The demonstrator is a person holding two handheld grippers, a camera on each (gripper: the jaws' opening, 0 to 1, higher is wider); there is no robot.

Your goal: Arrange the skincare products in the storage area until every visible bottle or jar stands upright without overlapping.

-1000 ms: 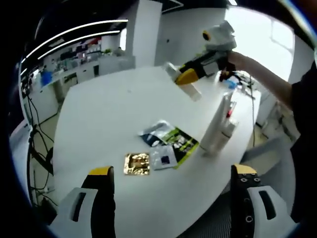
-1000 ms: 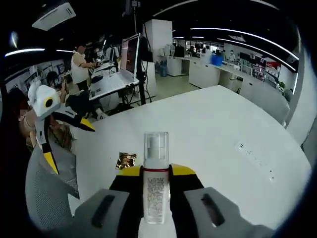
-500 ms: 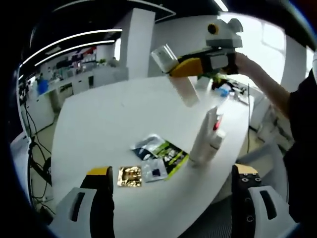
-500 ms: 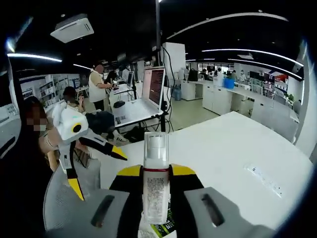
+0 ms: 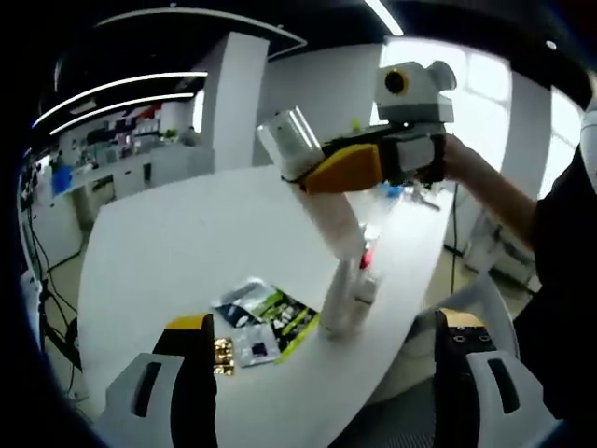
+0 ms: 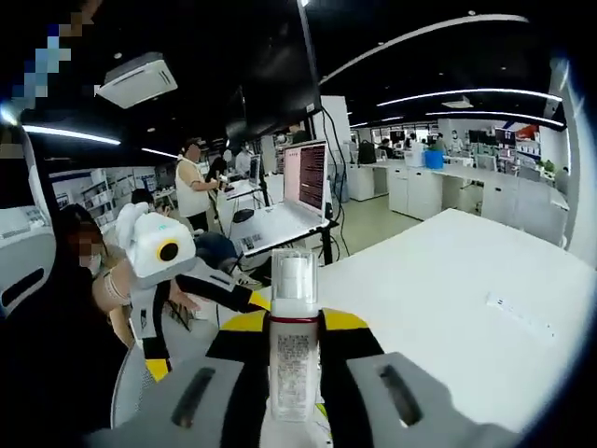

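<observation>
In the left gripper view, the left gripper (image 5: 322,373) stands wide and empty at the frame's bottom, with flat sachets (image 5: 256,317) on the white table (image 5: 149,243) left of centre. At centre, two upright tubes (image 5: 347,289) stand touching. Above them, the right gripper (image 5: 350,168) clamps a clear-capped pump bottle (image 5: 312,187), its long axis tilted toward upper left. The right gripper is plainly the nearer; tipping the bottle upright beside the tubes looks next.
</observation>
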